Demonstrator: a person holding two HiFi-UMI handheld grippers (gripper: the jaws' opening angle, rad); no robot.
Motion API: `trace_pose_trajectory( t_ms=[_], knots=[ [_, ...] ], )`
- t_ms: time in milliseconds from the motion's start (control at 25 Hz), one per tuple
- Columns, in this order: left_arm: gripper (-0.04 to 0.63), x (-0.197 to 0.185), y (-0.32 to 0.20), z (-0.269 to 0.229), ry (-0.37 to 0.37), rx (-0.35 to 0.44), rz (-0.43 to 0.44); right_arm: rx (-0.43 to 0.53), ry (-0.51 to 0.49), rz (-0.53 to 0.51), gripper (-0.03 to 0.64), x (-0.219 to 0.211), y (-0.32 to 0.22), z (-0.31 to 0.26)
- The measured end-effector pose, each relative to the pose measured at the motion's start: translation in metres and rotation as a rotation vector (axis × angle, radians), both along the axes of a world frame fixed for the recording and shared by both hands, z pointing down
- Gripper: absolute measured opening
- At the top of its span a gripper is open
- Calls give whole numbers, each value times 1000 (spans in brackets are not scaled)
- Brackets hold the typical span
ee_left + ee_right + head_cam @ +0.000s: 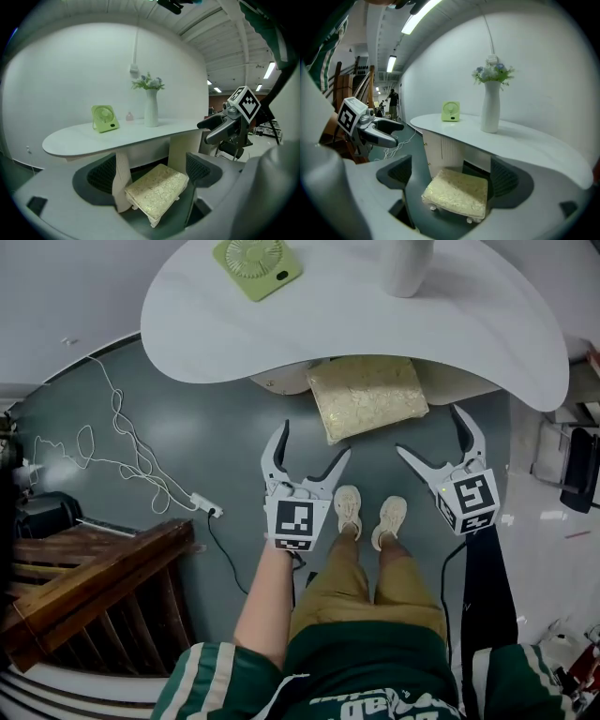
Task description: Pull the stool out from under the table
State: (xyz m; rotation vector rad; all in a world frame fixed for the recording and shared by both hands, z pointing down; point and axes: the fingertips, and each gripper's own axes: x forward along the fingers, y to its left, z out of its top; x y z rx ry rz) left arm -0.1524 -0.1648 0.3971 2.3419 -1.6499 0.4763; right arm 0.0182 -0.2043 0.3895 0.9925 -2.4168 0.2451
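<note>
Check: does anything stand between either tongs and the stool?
Nothing visible does. The left tongs and right tongs hang open over the floor, short of the stool, which juts partly from under the table.

A dark grey-green floor (187,427) meets a plain white wall (70,65) on the far side, and a white cable (131,456) snakes loosely across the floor at the left. A dark wooden slatted frame (84,582) stands near left. Long strip lights (419,14) run along the panelled ceiling (220,37).
</note>
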Motion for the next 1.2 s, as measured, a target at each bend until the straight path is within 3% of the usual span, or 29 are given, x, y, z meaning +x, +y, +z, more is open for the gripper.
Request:
trace_pose_trajectory(
  t_ms=[120, 520, 720, 1000, 1200],
  knots=[
    [474, 6, 3, 25, 11, -27, 22, -22, 22, 14, 537, 8, 4, 23],
    [474, 20, -1, 101, 39, -99, -35, -73, 34, -2, 537, 40, 3, 92],
    [474, 45, -7, 137, 5, -112, -9, -73, 34, 6, 537, 65, -11, 130],
    [474, 63, -13, 197, -80, -182, -33, -129, 30, -58, 537, 85, -28, 200],
    [474, 78, -10, 240, -84, -234, -54, -147, 60, -94, 537, 102, -43, 247]
  ],
)
